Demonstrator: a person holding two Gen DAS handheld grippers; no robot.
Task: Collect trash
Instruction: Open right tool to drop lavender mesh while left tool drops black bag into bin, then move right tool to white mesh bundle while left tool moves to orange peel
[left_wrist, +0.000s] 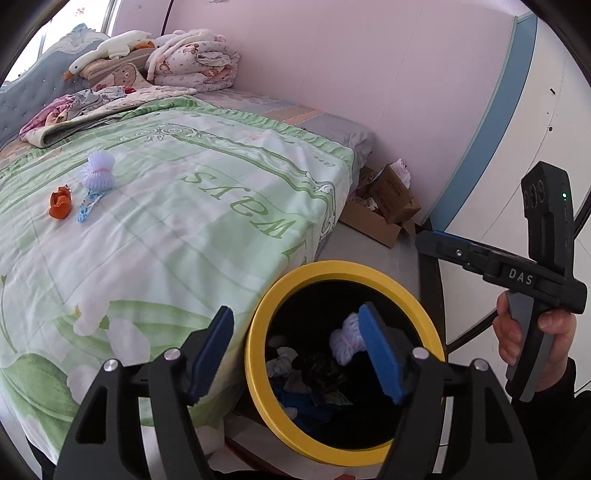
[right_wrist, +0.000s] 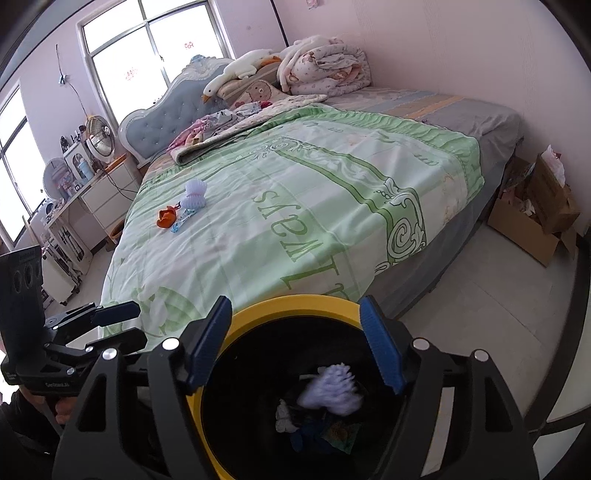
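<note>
A black bin with a yellow rim (left_wrist: 258, 332) (right_wrist: 280, 308) stands at the foot of the bed, with several scraps at its bottom. A white foam fruit net (left_wrist: 341, 341) (right_wrist: 332, 387) sits in the bin's mouth, blurred in the right wrist view, and no pad touches it. My left gripper (left_wrist: 295, 354) (right_wrist: 123, 323) is open above the rim's bed side. My right gripper (right_wrist: 295, 347) (left_wrist: 424, 242) is open over the bin. On the green bedspread lie another foam net (left_wrist: 98, 171) (right_wrist: 195, 194), an orange scrap (left_wrist: 61, 205) (right_wrist: 166, 218) and a blue wrapper (left_wrist: 86, 208) (right_wrist: 183, 219).
An open cardboard box (left_wrist: 380, 210) (right_wrist: 535, 221) with clutter stands on the floor by the pink wall. Folded quilts (right_wrist: 325, 66) and a plush goose (right_wrist: 240, 72) lie at the headboard. A desk with a fan (right_wrist: 99, 140) stands left of the bed. A hand (left_wrist: 532, 343) holds the right gripper.
</note>
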